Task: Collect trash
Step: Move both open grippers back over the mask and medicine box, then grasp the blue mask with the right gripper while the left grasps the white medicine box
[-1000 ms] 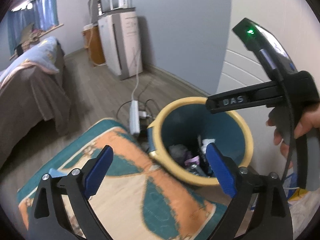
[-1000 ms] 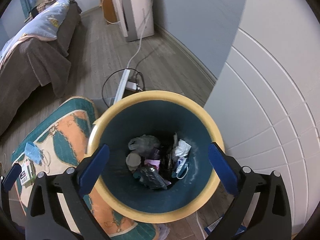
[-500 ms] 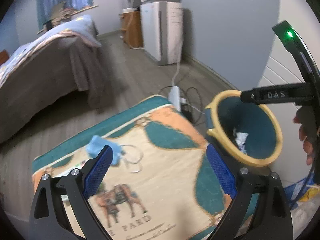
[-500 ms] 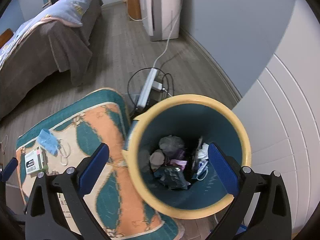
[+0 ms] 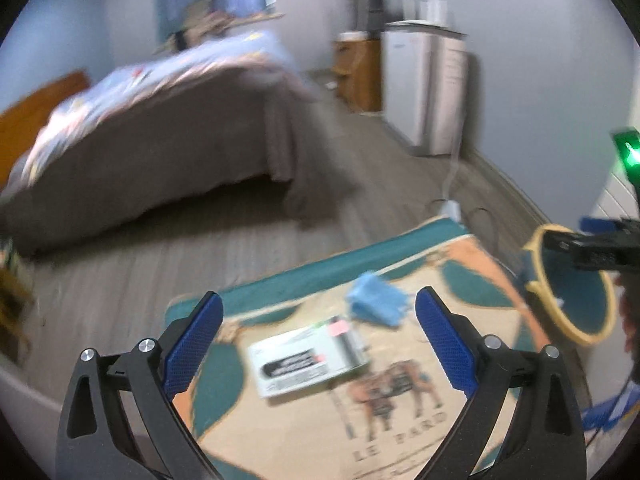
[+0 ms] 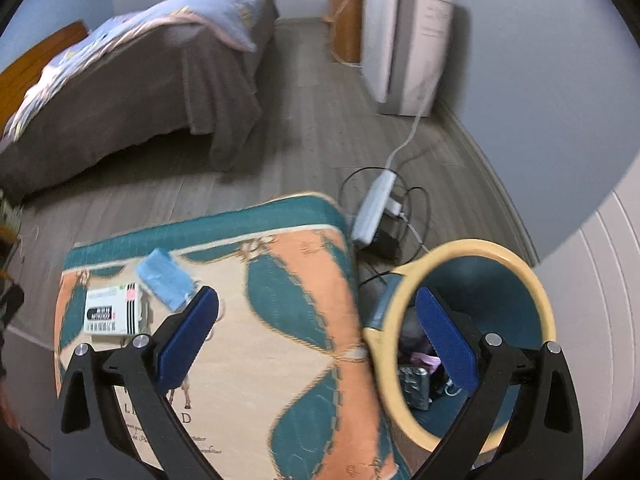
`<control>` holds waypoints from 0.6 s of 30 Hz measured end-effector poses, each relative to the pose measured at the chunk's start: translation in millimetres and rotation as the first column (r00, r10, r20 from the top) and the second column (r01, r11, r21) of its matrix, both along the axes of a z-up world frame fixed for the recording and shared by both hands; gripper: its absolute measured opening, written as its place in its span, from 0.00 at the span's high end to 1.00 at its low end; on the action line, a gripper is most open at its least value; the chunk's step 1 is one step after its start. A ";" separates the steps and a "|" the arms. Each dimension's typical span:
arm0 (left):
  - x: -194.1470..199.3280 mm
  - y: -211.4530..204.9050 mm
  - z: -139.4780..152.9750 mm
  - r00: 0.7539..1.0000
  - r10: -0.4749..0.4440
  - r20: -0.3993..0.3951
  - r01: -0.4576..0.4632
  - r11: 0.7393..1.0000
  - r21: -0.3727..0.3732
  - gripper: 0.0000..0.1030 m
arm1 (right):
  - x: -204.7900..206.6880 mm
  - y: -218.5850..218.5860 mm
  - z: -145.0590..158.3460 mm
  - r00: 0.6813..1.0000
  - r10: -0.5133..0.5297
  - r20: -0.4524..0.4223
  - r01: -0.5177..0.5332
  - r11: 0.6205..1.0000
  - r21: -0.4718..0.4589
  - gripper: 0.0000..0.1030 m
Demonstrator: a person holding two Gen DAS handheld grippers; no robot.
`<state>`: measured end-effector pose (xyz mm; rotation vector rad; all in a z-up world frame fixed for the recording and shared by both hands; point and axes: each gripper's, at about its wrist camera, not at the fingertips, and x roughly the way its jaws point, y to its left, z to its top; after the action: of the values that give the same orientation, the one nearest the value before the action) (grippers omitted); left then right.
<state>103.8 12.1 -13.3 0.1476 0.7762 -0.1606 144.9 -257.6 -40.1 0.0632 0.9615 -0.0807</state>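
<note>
A white box with a black label lies on the patterned rug, and a blue face mask lies just beyond it. My left gripper is open and empty, above the box. The teal bin with a yellow rim stands at the rug's right edge. In the right wrist view the bin holds several pieces of trash, and the box and mask lie at the left. My right gripper is open and empty, above the rug beside the bin.
A bed with a grey cover stands at the back left. A white power strip with tangled cables lies on the wood floor behind the bin. A white appliance stands against the far wall. A white panelled wall is at the right.
Both grippers have swung left, away from the bin. The box and mask have come between the left gripper's fingers; the bin has slid to the right edge in both views.
</note>
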 end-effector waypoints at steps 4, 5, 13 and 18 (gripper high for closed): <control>18.3 28.0 -28.0 0.997 0.061 -0.037 -0.056 0.991 0.118 0.07 | 11.0 21.6 -13.5 0.999 0.031 -0.031 -0.030 0.999 0.015 0.06; 21.3 29.3 -33.4 0.997 0.058 -0.052 -0.051 0.990 0.133 0.07 | 14.3 27.8 -17.1 0.998 0.043 -0.036 -0.042 0.999 0.025 0.06; 39.7 25.7 -86.8 0.977 -0.066 -0.205 0.093 0.988 0.122 0.07 | 44.2 76.0 -50.5 0.981 0.163 -0.101 -0.168 0.985 -0.041 0.06; 49.0 32.1 -124.7 0.940 -0.089 -0.330 0.139 0.981 0.133 0.07 | 57.9 93.4 -67.1 0.963 0.231 -0.139 -0.245 0.965 -0.098 0.06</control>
<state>152.8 44.1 -138.0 0.3196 1.1096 -0.2389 202.8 -164.2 -107.2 -0.1652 1.0830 0.0839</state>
